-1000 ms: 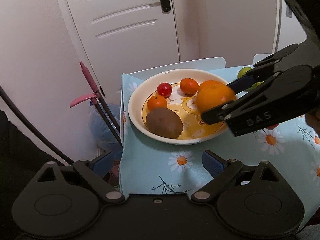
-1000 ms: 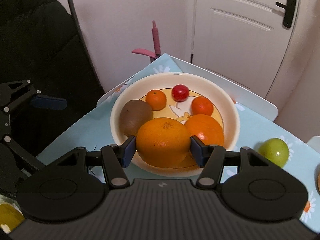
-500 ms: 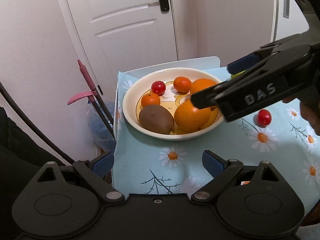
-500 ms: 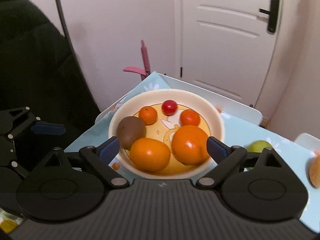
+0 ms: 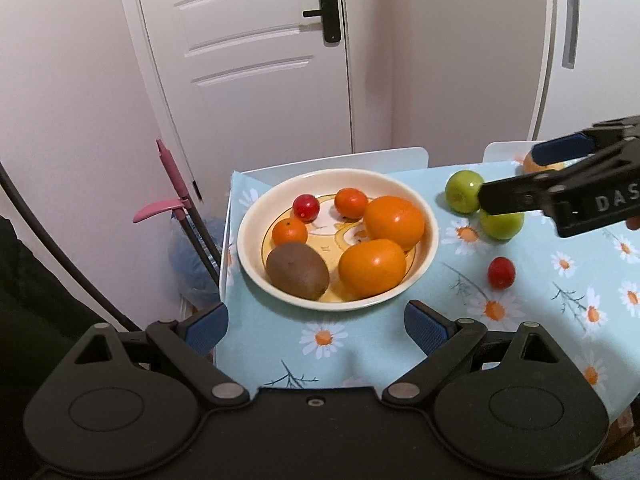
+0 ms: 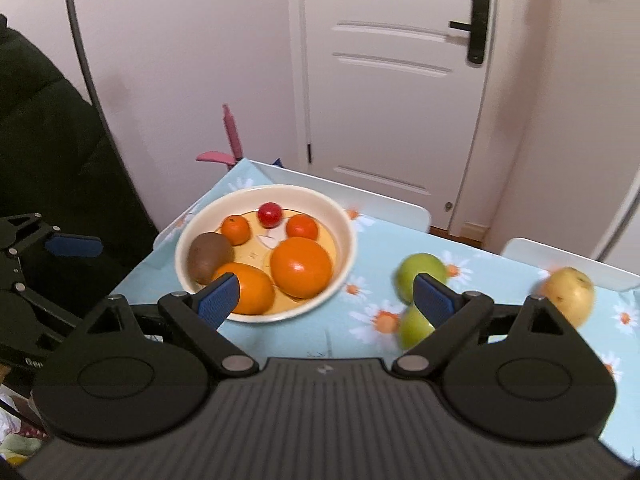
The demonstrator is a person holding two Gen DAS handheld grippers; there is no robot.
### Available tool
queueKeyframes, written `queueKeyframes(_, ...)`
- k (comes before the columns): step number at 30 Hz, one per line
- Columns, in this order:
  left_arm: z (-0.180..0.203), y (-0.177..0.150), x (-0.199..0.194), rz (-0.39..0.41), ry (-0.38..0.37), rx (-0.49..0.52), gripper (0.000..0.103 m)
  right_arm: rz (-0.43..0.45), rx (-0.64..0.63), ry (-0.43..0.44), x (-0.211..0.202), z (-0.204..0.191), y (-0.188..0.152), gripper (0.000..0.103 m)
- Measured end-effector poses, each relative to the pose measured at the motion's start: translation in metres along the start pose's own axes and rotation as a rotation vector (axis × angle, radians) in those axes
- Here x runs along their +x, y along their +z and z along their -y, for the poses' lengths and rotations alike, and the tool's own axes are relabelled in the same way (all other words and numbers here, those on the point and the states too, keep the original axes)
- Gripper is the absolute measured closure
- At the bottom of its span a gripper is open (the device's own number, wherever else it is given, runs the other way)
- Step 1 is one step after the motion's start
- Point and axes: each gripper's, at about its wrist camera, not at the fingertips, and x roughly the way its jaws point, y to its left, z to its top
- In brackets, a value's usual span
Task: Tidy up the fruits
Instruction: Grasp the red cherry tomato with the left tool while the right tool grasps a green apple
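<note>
While both grippers are held low in their own views, nothing is gripped: the left gripper (image 5: 316,320) is seen at the bottom of the left wrist frame with its jaws spread over bare cloth, and the right gripper (image 6: 326,296) is shown at the bottom of the right wrist frame with its jaws spread wide and empty. Beneath them a table (image 5: 340,164) is covered by a light blue tablecloth (image 5: 360,352) printed with daisies. At the centre of the left wrist frame a cream bowl (image 5: 248,256) is set on the cloth, and in it a kiwi (image 5: 298,270), two large oranges (image 5: 372,266), two small tangerines (image 5: 290,231) and a cherry tomato (image 5: 306,207) are gathered. To its right, on the cloth, a second cherry tomato (image 5: 501,272) and two green apples (image 5: 464,191) are left, the apples touching. Toward the right edge of the right wrist frame a yellow fruit (image 6: 568,290) is seen. Behind the table, a pink-handled mop (image 5: 172,184), pale walls and a white panelled door (image 5: 248,60) with a black handle (image 5: 326,10) are visible.
</note>
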Motion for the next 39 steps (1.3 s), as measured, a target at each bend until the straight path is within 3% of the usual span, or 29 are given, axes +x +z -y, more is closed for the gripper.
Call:
queueKeyframes(11,0.033,0.017,-0.023,0.043,0.040,-0.048,0.006,0.018,-0.011,0.023,-0.032,0.050,-0.008,0.000)
queueKeyframes(21,0.092,0.029,-0.026,0.032,0.058,-0.113,0.006,0.004,-0.050,0.083,-0.041,0.113,-0.011,0.000)
queueKeyframes(31,0.143,0.033,0.001,-0.002,0.127,-0.180,0.006,-0.041,-0.114,0.185,-0.012,0.158,-0.016,0.000)
queueKeyframes(39,0.176,0.029,0.043,-0.032,0.155,-0.148,0.009,-0.068,-0.161,0.267,0.033,0.167,-0.027,0.000)
